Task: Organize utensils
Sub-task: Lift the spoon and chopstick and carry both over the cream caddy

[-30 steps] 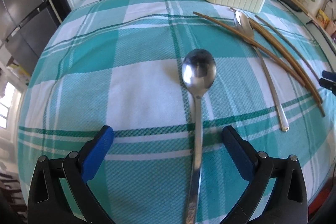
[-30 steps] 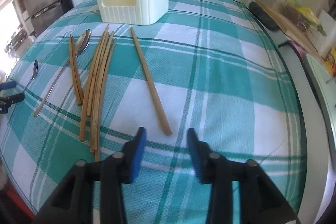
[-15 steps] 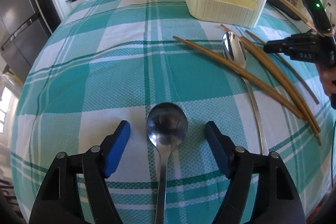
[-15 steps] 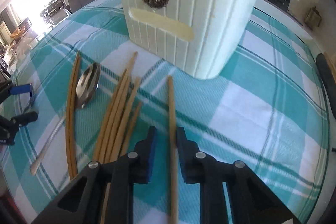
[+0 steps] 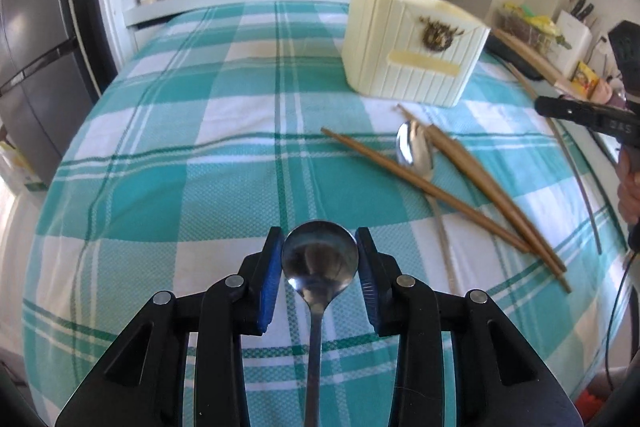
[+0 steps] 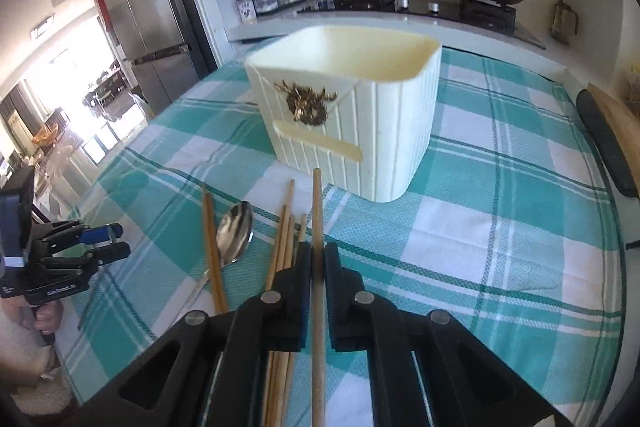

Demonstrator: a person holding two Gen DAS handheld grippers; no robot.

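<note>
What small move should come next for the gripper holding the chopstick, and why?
Probably lift the right gripper forward over the holder to drop the chopstick in: its jaws are shut on the stick, whose tip points at the open-topped holder just ahead.

Spoon handle (image 5: 314, 367) and chopstick (image 6: 318, 347) ends beyond the bottom edges.

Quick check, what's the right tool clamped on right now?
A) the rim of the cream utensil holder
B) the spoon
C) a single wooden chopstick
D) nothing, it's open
C: in the right wrist view the right tool has its blue pads closed on a single wooden chopstick pointing at the cream utensil holder; the other chopsticks lie on the cloth.
</note>
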